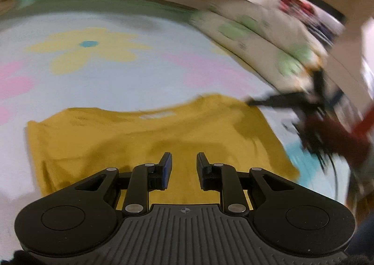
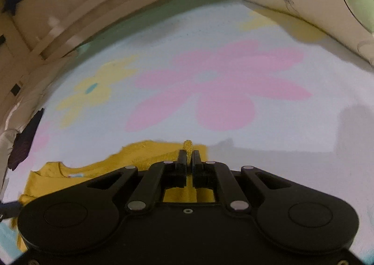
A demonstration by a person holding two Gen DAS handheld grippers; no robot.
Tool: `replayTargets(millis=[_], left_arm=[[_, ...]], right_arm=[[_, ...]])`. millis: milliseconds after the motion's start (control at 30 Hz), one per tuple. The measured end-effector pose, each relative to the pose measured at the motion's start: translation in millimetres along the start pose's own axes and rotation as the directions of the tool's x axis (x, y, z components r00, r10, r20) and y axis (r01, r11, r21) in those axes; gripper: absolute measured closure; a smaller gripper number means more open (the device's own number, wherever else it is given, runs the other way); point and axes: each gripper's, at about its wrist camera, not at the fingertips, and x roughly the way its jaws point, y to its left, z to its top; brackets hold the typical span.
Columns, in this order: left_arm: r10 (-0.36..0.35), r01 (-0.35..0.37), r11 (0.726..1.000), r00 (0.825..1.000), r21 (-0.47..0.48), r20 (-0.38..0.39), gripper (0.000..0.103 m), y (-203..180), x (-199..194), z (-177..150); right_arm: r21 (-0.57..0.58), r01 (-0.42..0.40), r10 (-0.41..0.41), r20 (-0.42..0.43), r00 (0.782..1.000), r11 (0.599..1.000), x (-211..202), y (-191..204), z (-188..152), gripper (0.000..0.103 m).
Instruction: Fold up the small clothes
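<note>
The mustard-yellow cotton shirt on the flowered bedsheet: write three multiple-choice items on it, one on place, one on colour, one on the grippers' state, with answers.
1. Where does the mustard-yellow cotton shirt lie?
A. on the pale-blue flowered bedsheet
B. on a wooden chair
C. in a basket

2. What colour is the large flower print ahead of the right gripper?
A. green
B. pink
C. black

3. How do the grippers stand?
A. both empty
B. left gripper pinching cloth
C. right pinching cloth, left open

Answers: 1 A, shirt spread flat on sheet. 2 B, pink petals. 3 C, a yellow fold sticks out between the shut right fingers; the left fingers stand apart above the shirt.
</note>
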Motion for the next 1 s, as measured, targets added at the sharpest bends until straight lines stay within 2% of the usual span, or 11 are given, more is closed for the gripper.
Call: replayTargets(millis=[100,133,200,267,433,500,567,633,733,867,1000], left_arm=[[-0.093,0.095,0.993,0.995,0.068,-0.043,0.081,-12.1,1.8,-11.1],[-0.102,0.106,0.992,0.993,0.072,-0.058,0.081,-14.7,5.0,-13.6],[-0.075,0.085,0.992,0.992,0.09,-0.105,0.081,-18.1,15.8,-17.4],[-0.041,0.052,0.994,0.993,0.095,-0.115,0.081,-15.2,22.7,-19.3],[-0.03,0.028,0.999,0.997,-0.04,-0.066,0.081,11.9,18.2,-14.8],[-0.078,0.08,0.997,0.994,0.021,-0.074,0.08,8.1,7.9,-9.5],[-0.09,0.103,0.978,0.993,0.179,-0.081,0.073,-8.9,-7.7,-7.1],[-0.058,0.067,0.945,0.998,0.322,-0.036,0.055,-22.9,-21.7,-9.4],[0.053,-0.059,0.915,0.998,0.4,0.026,0.041,-27.1,-27.5,-12.2],[0.221,-0.219,0.907,0.975,0.359,0.036,0.038,-12.8,-16.1,-11.2],[0.293,-0.281,0.897,0.956,0.34,0.015,0.039,-2.2,-4.7,-8.8]], right_arm=[[0.003,0.001,-0.001,-0.004,1.0,1.0,-1.6,-1.9,-1.6,0.093],[0.005,0.0,0.0,-0.002,1.0,1.0,-2.9,-2.0,-1.9,0.093],[0.008,0.002,-0.002,-0.001,1.0,1.0,-4.0,-0.9,-1.5,0.093],[0.008,0.001,-0.001,-0.002,1.0,1.0,-2.5,-0.7,-0.8,0.093],[-0.003,-0.001,0.001,0.001,1.0,1.0,1.5,2.7,0.4,0.093],[0.005,-0.009,0.009,0.0,1.0,1.0,1.5,1.3,0.5,0.093],[0.01,-0.016,0.016,0.0,1.0,1.0,1.2,-0.2,1.2,0.093],[0.007,-0.022,0.022,-0.001,1.0,1.0,0.8,-1.4,1.2,0.093],[0.008,-0.028,0.028,-0.003,1.0,1.0,0.5,-2.3,1.3,0.093],[0.008,-0.032,0.032,-0.002,0.999,0.999,-1.3,-0.6,1.2,0.092],[0.009,-0.036,0.036,0.004,0.999,0.999,-3.9,0.7,1.3,0.091]])
